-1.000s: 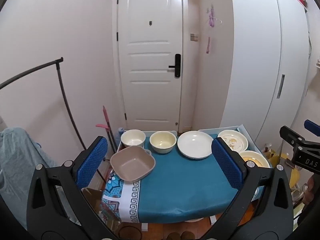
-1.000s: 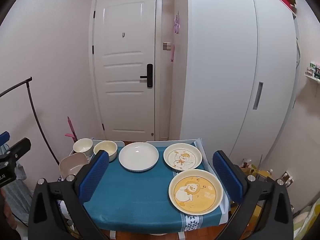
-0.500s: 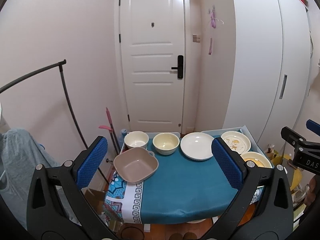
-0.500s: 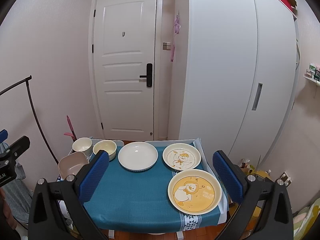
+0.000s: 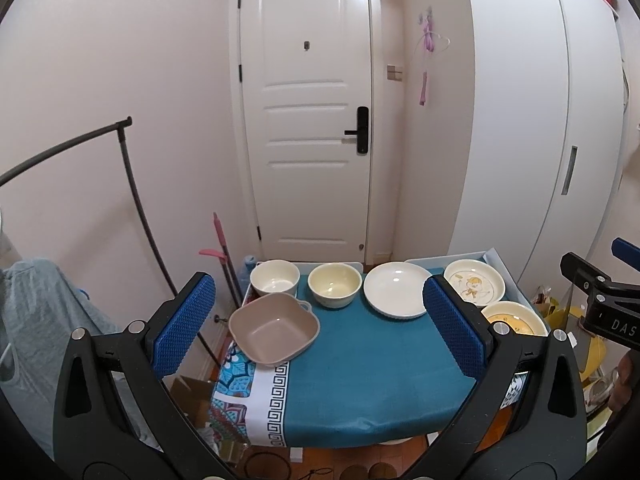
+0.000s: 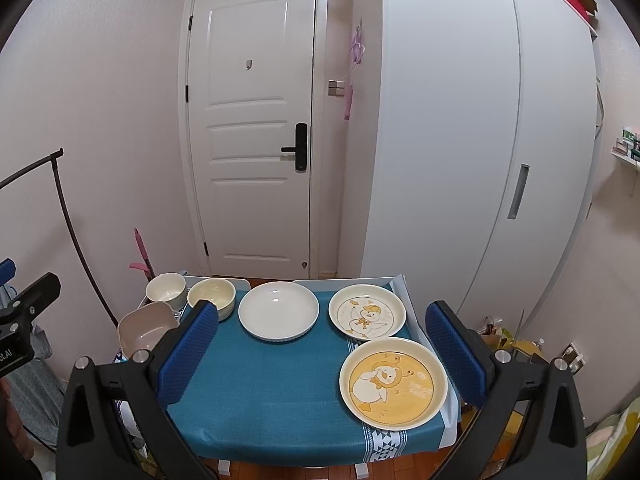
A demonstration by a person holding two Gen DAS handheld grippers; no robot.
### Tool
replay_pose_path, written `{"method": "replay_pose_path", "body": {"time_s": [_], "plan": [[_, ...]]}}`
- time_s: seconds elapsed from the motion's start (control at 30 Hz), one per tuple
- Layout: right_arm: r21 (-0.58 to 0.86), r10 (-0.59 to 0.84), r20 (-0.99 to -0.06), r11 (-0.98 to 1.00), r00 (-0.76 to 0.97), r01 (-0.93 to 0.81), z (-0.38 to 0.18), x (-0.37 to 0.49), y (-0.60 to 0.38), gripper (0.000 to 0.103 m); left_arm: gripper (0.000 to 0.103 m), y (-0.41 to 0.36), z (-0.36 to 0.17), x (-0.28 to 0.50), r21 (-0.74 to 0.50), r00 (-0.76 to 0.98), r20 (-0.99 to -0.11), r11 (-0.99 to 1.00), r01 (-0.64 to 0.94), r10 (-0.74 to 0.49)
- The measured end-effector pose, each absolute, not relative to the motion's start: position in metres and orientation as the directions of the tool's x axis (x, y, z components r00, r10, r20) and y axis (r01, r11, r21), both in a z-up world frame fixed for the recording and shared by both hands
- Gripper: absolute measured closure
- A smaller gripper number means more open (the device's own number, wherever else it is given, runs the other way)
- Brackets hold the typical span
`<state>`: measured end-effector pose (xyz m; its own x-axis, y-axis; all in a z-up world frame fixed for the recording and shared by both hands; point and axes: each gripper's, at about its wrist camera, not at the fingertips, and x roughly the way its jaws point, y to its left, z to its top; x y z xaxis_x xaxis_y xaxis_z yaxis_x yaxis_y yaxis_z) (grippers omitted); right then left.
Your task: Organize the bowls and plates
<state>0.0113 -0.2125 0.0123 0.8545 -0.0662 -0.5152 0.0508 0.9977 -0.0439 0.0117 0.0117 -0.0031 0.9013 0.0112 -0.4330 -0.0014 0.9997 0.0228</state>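
Observation:
A small table with a blue cloth (image 5: 360, 368) (image 6: 272, 384) holds the dishes. A tan square bowl (image 5: 274, 328) (image 6: 146, 330) sits at its left edge. Behind it stand a white bowl (image 5: 275, 278) (image 6: 166, 290) and a cream bowl (image 5: 335, 285) (image 6: 212, 296). A plain white plate (image 5: 398, 289) (image 6: 279, 315), a white duck plate (image 5: 474, 283) (image 6: 367, 317) and a yellow duck plate (image 5: 514, 319) (image 6: 393, 384) lie to the right. My left gripper (image 5: 316, 332) and my right gripper (image 6: 324, 356) are both open, empty and held back from the table.
A white door (image 5: 310, 120) stands behind the table and a white wardrobe (image 6: 480, 140) to its right. A curved black rail (image 5: 80, 144) and grey cloth (image 5: 36, 320) are at the left. A pink mop (image 5: 220, 252) leans on the wall. Bags (image 6: 504, 340) lie on the floor at the right.
Both cameras have shifted slightly, so the table sits a little more to the right and lower in the left view. No dish has moved. Both grippers stay open.

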Motion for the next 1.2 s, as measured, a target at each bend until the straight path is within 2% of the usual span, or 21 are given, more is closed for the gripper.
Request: {"method": "replay_pose_path", "body": {"time_s": [1.2], "plan": [[-0.036,-0.062,-0.529,0.998,0.846,0.05,0.011,0.019,-0.212,0.0,0.0,0.011,-0.006,0.024,0.035,0.891,-0.453,0.999,-0.002,0.018]]}}
